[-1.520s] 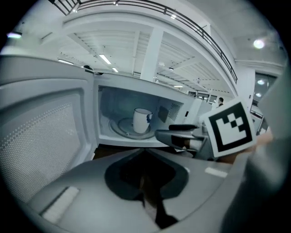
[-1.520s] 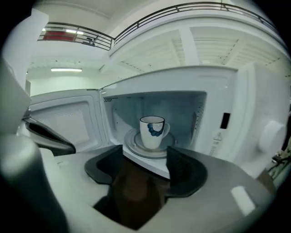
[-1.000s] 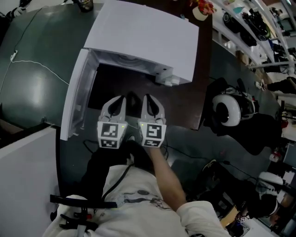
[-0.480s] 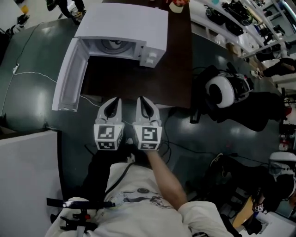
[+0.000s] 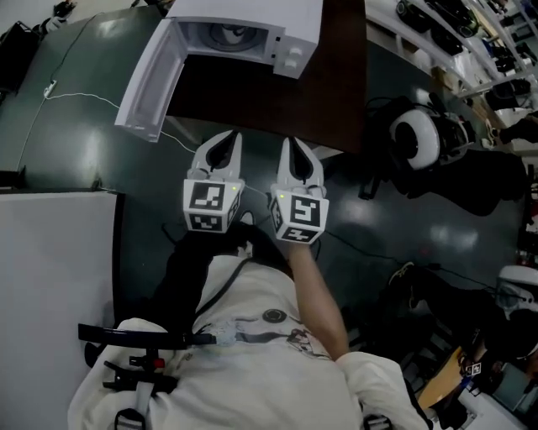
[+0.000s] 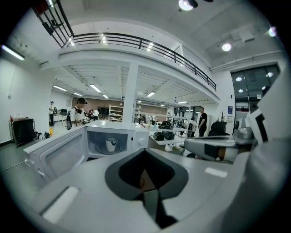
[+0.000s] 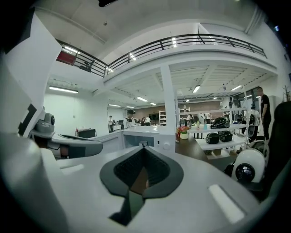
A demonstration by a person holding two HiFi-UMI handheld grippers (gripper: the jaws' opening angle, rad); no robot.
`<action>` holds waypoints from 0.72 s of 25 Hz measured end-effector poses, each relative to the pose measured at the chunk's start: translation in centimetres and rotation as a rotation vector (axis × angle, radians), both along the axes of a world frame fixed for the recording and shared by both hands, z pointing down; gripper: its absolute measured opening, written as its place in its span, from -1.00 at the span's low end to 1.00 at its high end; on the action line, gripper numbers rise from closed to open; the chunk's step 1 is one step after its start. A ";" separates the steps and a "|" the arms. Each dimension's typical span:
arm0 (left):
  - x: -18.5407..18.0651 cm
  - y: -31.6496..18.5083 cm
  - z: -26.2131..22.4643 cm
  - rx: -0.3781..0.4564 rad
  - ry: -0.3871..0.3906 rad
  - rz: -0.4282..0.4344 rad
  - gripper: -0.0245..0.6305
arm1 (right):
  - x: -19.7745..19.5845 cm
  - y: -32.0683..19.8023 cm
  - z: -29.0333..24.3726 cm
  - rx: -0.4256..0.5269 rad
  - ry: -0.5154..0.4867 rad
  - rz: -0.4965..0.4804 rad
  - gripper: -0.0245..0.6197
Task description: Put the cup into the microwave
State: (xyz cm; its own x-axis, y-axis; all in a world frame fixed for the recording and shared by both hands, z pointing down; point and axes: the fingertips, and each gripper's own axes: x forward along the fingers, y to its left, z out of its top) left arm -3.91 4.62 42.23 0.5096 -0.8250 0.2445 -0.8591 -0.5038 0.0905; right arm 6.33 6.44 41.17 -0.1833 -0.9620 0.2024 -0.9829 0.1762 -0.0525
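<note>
1. The microwave (image 5: 294,25) stands on a dark table (image 5: 252,105). Its door (image 5: 151,80) is swung fully open, to the left in the head view.
2. A white cup (image 6: 111,144) stands upright inside the microwave, seen through the open front in the left gripper view. Nothing touches it.
3. The left gripper (image 5: 227,138) has its jaws pressed together with nothing between them. It is held off the near edge of the table, close to the person (image 5: 261,353) and well apart from the microwave.
4. The right gripper (image 5: 292,144) likewise has its jaws closed and empty. It is held just beside the left gripper, pointing the same way, toward the microwave.
5. Progress, as a judgement: the main step appears complete, since the cup is inside and neither gripper holds or touches it.
6. Remaining, as a judgement: the door is still open. The task sentence asks only for the cup to go in, so shutting the door would be an optional finishing step. It would call for one gripper to reach the outer edge of the door and push it round.
</note>
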 end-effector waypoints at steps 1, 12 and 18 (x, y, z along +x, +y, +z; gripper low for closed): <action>-0.1 0.6 0.1 -0.002 0.000 0.001 -0.94 | 0.2 0.6 0.0 -0.001 -0.003 0.005 -0.92; -3.6 5.7 -0.4 0.010 0.014 0.052 -0.93 | -2.9 6.1 0.2 -0.018 -0.006 0.060 -0.92; -7.7 10.3 0.9 -0.008 0.035 0.066 -0.93 | -6.4 11.0 0.8 -0.018 0.005 0.080 -0.92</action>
